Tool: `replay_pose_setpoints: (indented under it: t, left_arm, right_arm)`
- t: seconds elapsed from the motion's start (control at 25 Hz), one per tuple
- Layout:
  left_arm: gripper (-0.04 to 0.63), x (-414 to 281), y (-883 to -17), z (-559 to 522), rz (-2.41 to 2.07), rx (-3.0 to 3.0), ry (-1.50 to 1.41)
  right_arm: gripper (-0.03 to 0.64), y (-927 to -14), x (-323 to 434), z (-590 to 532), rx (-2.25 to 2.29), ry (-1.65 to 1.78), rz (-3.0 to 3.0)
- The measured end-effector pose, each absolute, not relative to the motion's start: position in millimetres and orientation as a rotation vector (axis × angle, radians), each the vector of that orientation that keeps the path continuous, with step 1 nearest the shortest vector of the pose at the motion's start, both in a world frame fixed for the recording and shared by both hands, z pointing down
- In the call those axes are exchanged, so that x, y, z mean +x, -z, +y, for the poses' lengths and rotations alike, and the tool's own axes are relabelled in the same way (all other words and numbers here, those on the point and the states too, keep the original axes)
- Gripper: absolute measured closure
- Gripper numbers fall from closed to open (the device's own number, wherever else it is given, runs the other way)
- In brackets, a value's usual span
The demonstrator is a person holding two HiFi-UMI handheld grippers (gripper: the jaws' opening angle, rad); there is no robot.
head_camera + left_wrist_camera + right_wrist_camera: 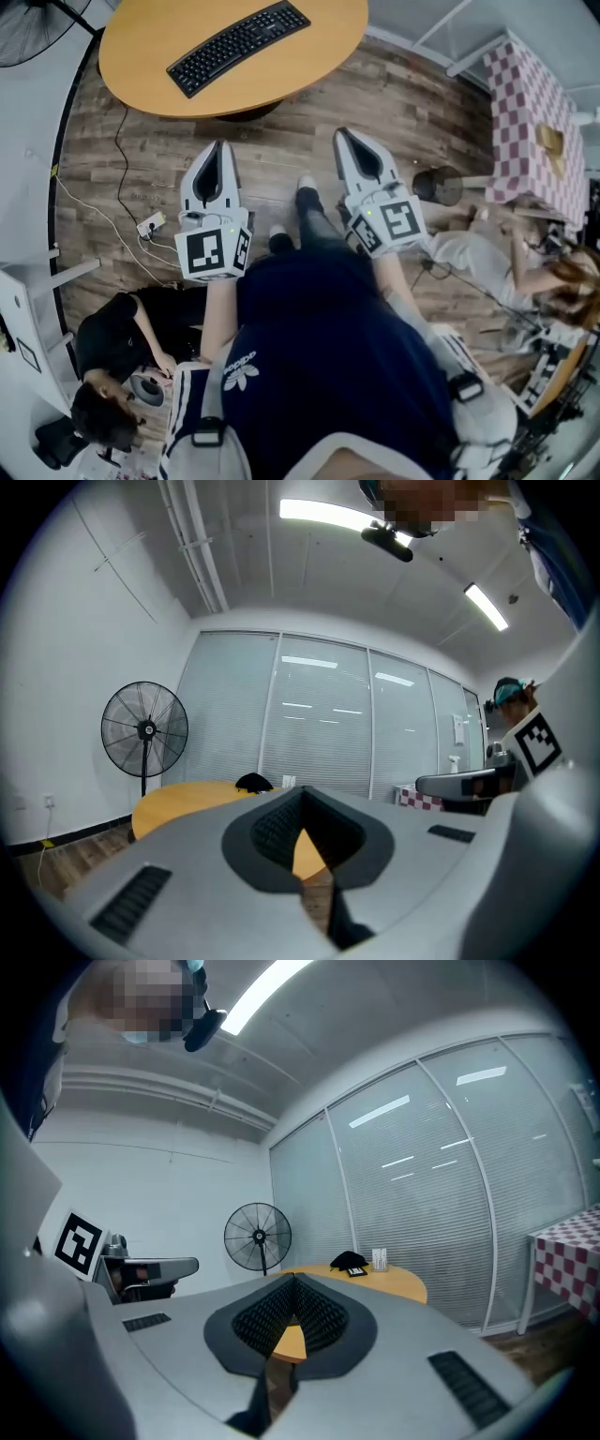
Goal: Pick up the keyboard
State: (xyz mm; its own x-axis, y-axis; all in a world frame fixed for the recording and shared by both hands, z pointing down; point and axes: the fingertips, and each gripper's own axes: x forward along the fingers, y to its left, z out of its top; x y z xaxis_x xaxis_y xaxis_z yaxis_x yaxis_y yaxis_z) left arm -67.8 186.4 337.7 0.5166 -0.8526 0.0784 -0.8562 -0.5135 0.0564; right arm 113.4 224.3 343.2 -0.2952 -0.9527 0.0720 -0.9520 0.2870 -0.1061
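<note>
A black keyboard (pixel 239 47) lies slantwise on the round wooden table (pixel 309 66) at the top of the head view. Both grippers are held level over the wooden floor, short of the table's near edge. My left gripper (pixel 220 146) is shut with nothing in it, and so is my right gripper (pixel 341 134). In the left gripper view the closed jaws (pixel 300 801) point at the table (pixel 183 803). In the right gripper view the shut gripper (pixel 292 1283) faces the same table (pixel 389 1282). Neither gripper view shows the keyboard.
A standing fan (pixel 143 730) is left of the table. A power strip (pixel 150 225) with a cable lies on the floor. A checkered table (pixel 534 122) and a stool (pixel 441 183) stand right. People sit low at left (pixel 112 356) and right (pixel 525 272).
</note>
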Motion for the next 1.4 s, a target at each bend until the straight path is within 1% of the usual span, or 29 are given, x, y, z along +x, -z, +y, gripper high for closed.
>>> replay_pose_setpoints:
  t: [0.2, 0.48, 0.68, 1.08, 1.4]
  left_arm:
    - [0.594, -55.8, -335.2, 145.7, -1.581, 2.621, -0.043]
    - [0.594, -20.7, -323.2, 94.1, -1.706, 2.561, -0.001]
    - [0.594, -23.1, -326.8, 58.5, -1.758, 2.509, 0.009]
    - [0.594, -18.8, -338.2, 21.2, -1.793, 2.468, -0.032]
    - [0.594, -47.3, -346.8, -36.5, -1.810, 2.426, -0.032]
  right_arm:
    - [0.615, -345.5, 132.7, 178.6, -1.817, 0.204, 2.556]
    - [0.615, -335.6, 176.3, 110.6, -1.729, 0.168, 2.636]
    - [0.615, -344.5, 179.8, 68.1, -1.694, 0.195, 2.691]
    - [0.615, -365.2, 198.2, 29.3, -1.694, 0.264, 2.723]
    - [0.615, -376.6, 178.5, -28.7, -1.696, 0.319, 2.738]
